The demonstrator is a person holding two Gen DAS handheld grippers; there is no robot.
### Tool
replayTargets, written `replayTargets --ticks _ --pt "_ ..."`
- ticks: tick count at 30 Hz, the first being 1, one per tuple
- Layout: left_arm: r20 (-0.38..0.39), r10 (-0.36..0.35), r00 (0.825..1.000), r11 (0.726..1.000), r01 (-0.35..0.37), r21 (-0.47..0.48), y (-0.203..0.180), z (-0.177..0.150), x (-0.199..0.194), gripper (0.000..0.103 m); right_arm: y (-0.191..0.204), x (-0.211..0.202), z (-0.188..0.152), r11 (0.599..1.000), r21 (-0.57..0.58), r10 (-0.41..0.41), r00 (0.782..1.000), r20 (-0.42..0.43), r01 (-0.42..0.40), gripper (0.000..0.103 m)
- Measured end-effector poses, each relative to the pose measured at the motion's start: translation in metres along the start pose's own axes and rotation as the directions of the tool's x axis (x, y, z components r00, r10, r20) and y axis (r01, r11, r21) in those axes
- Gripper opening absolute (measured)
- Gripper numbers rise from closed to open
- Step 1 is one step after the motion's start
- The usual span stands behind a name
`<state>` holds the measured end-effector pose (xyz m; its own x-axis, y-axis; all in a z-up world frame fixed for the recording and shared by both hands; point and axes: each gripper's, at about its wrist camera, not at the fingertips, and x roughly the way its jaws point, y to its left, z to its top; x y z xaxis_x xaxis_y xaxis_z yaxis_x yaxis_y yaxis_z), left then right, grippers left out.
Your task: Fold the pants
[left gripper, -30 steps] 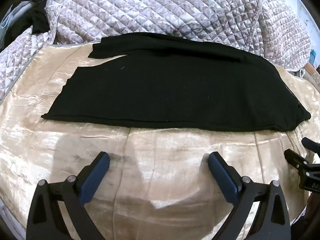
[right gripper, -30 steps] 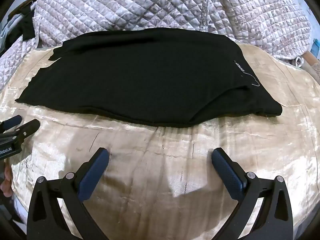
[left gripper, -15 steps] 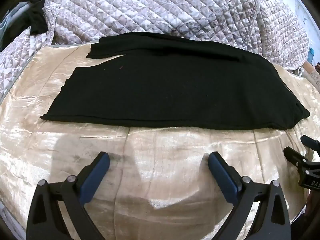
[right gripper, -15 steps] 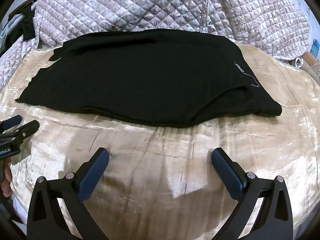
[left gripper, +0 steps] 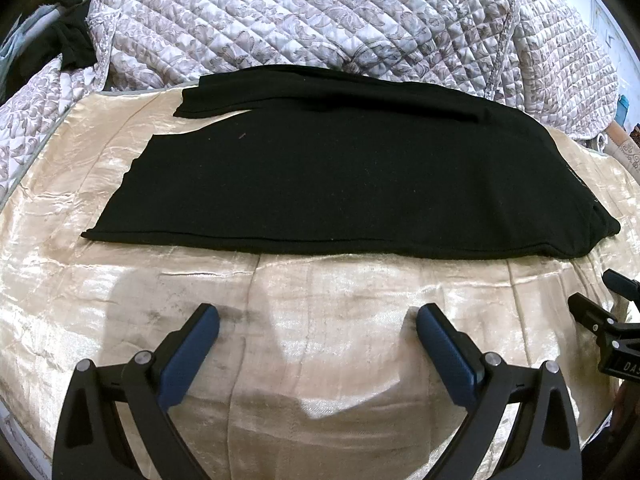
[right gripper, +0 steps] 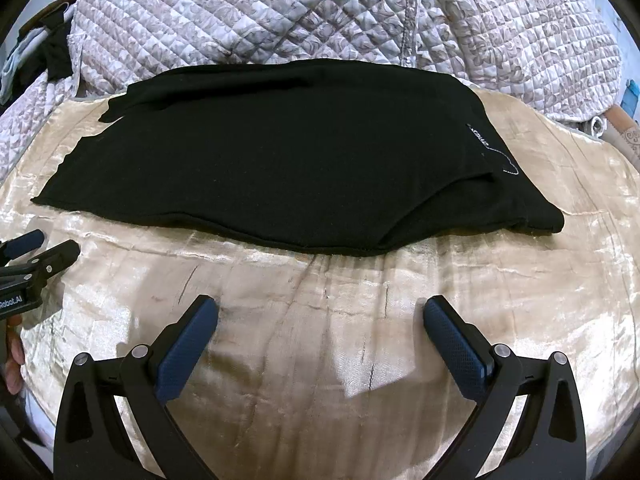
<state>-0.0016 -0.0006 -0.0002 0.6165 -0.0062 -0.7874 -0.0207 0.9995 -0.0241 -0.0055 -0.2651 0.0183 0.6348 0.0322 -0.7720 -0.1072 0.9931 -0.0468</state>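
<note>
Black pants [left gripper: 340, 168] lie flat on a shiny beige bedspread [left gripper: 320, 320], legs stacked one over the other, cuffs to the left and waist to the right. They also show in the right wrist view [right gripper: 288, 160], with small white lettering [right gripper: 482, 138] near the waist. My left gripper [left gripper: 318, 316] is open and empty, hovering over the bedspread short of the pants' near edge. My right gripper [right gripper: 320, 308] is open and empty in the same way. Each gripper shows at the edge of the other's view: the right one [left gripper: 604, 300], the left one [right gripper: 44, 246].
A quilted grey-and-white comforter [left gripper: 320, 20] is heaped behind the pants. Dark clothing [left gripper: 72, 44] hangs at the far left. A patterned roll [left gripper: 628, 148] lies at the right edge. Bare beige bedspread [right gripper: 320, 360] lies between the grippers and the pants.
Almost nothing has changed. Both grippers stay open and hover in place, with only a slight drift of the views.
</note>
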Motion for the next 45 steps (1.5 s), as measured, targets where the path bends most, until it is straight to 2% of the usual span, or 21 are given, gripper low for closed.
replayTargets --ticks 45 --pt "0.000 0.004 1.000 1.000 -0.004 0.003 -0.0003 -0.0001 0.0002 0.101 0.0000 0.0009 -0.0002 1.000 -0.001 0.000 1.000 0.005 0.000 0.103"
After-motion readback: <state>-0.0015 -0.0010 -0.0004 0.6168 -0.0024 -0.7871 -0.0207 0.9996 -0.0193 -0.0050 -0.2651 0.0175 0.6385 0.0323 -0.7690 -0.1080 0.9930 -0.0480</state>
